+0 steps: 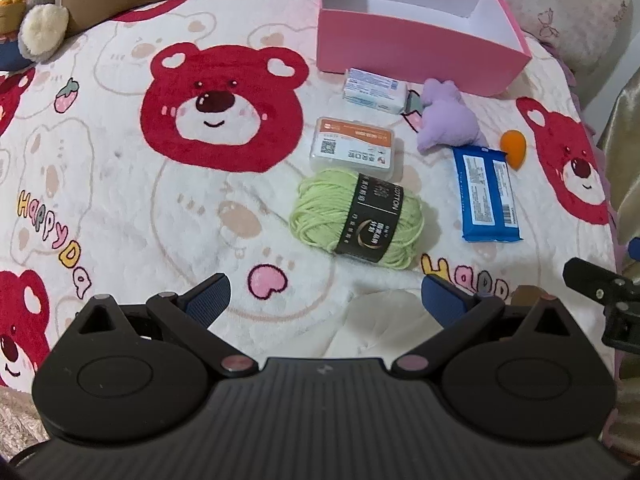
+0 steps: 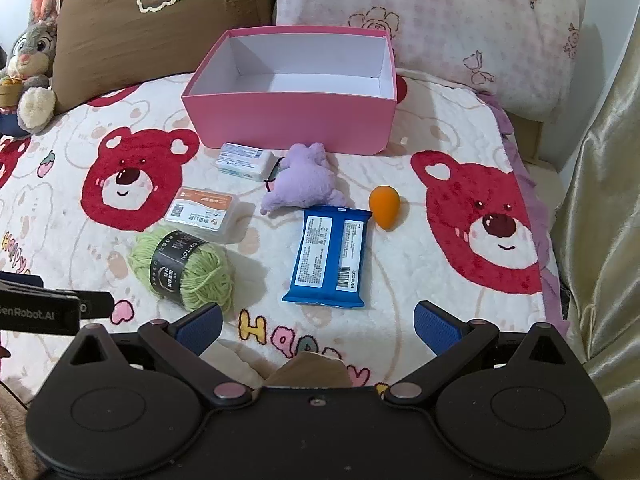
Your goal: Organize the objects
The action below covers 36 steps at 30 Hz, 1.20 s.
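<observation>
An empty pink box (image 1: 416, 46) (image 2: 288, 120) stands open at the back of the bear blanket. In front of it lie a white packet (image 1: 374, 90) (image 2: 245, 161), a purple plush toy (image 1: 446, 118) (image 2: 304, 180), a clear case with an orange label (image 1: 352, 148) (image 2: 204, 212), a green yarn ball (image 1: 356, 214) (image 2: 182, 268), a blue wipes pack (image 1: 486, 194) (image 2: 330, 256) and an orange sponge egg (image 1: 514, 149) (image 2: 385, 206). My left gripper (image 1: 326, 302) is open and empty, just short of the yarn. My right gripper (image 2: 318, 326) is open and empty, just short of the blue pack.
A brown pillow (image 2: 160, 20) and a pink floral pillow (image 2: 440, 20) lean behind the box. A grey rabbit plush (image 2: 32, 60) (image 1: 34, 4) sits at the far left. A gold curtain (image 2: 600, 200) hangs on the right. The blanket (image 1: 160, 240) ends at the right edge.
</observation>
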### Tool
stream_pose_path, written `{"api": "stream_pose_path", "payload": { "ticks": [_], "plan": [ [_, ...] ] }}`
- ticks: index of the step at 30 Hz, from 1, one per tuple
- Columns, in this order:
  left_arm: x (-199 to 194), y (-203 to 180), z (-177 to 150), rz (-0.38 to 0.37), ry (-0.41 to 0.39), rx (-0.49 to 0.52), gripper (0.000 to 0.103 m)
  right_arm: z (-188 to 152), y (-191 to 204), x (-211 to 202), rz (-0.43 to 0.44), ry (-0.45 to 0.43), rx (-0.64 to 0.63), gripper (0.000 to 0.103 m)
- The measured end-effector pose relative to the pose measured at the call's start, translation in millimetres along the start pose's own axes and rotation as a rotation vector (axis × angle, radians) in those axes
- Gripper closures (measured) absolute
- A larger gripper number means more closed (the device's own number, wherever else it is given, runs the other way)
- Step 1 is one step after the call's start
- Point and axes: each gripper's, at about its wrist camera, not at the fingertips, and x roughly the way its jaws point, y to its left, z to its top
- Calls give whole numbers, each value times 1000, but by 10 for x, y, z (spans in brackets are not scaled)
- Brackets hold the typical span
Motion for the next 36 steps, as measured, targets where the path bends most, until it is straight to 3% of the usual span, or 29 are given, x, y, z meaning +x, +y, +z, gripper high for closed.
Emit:
{"api": "stream_pose_path", "payload": {
  "ticks": [36],
  "plan": [
    [-37, -9, -15, -6, -2, 16, 0, -10, -65, 53, -12, 20, 17, 0]
  ]
}}
